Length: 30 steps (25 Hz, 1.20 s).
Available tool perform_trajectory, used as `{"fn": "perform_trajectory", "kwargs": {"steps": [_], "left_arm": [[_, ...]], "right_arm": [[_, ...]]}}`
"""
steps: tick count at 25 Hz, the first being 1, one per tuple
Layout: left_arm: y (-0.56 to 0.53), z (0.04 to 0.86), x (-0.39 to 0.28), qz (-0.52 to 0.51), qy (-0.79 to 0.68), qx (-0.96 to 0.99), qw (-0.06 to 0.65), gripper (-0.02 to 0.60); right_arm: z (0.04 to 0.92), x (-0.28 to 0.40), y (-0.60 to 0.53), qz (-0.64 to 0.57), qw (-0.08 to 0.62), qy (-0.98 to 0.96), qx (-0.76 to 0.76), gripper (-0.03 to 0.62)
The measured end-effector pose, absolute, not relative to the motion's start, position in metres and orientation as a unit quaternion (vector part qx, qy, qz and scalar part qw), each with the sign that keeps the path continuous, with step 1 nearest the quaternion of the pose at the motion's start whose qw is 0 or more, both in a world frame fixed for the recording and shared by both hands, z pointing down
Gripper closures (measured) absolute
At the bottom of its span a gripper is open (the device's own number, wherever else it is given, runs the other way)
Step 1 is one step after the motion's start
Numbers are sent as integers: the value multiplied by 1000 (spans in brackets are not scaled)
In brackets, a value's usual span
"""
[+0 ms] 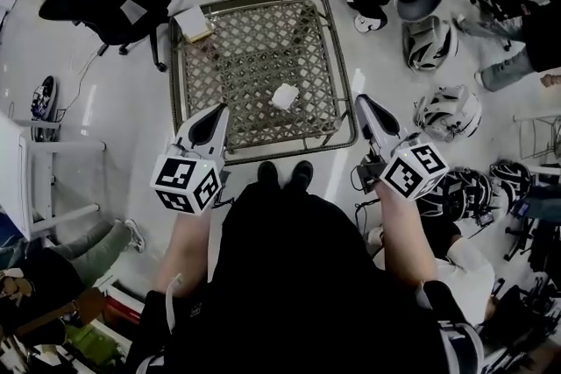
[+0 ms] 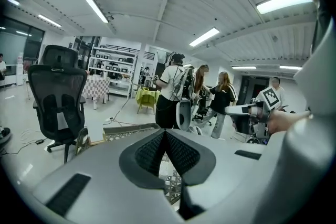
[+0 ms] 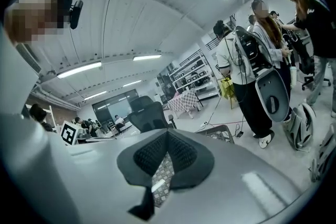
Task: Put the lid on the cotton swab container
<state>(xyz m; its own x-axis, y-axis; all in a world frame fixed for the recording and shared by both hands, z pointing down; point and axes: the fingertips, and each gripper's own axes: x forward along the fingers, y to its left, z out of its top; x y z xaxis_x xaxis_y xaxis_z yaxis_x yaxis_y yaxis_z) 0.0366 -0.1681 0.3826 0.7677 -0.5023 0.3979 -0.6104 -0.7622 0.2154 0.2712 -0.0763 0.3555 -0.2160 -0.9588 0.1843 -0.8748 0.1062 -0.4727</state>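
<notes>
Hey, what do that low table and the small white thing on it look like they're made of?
Table: likely metal, dull grey-brown; open woven lattice in a tubular frame. White thing: possibly matte plastic; too small to be sure.

A square metal lattice table (image 1: pixel 254 57) stands on the pale floor (image 1: pixel 123 123). A small white container (image 1: pixel 284 95) lies near its middle, and a flat box (image 1: pixel 194 23) sits at its far left corner.

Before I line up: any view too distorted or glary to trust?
Head view: fisheye-bent, sharp; white container washed out on the lattice table. Left gripper view, right gripper view: heavy barrel distortion, bright ceiling lights, dark corners.
</notes>
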Motion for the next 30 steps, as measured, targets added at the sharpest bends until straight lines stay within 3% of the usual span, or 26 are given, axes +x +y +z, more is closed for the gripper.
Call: {"fn": "perform_trajectory", "kwargs": {"steps": [17, 25, 30], "left_arm": [[-196, 442, -14, 174, -268, 925, 204, 580], [-186, 481, 14, 198, -242, 926, 212, 580], [-191, 507, 33, 230, -229, 920, 222, 576]], "right_arm": [[400, 186, -125, -299, 12, 731, -613, 585], [447, 195, -124, -336, -32, 726, -600, 585], [477, 205, -141, -361, -13, 721, -591, 585]]}}
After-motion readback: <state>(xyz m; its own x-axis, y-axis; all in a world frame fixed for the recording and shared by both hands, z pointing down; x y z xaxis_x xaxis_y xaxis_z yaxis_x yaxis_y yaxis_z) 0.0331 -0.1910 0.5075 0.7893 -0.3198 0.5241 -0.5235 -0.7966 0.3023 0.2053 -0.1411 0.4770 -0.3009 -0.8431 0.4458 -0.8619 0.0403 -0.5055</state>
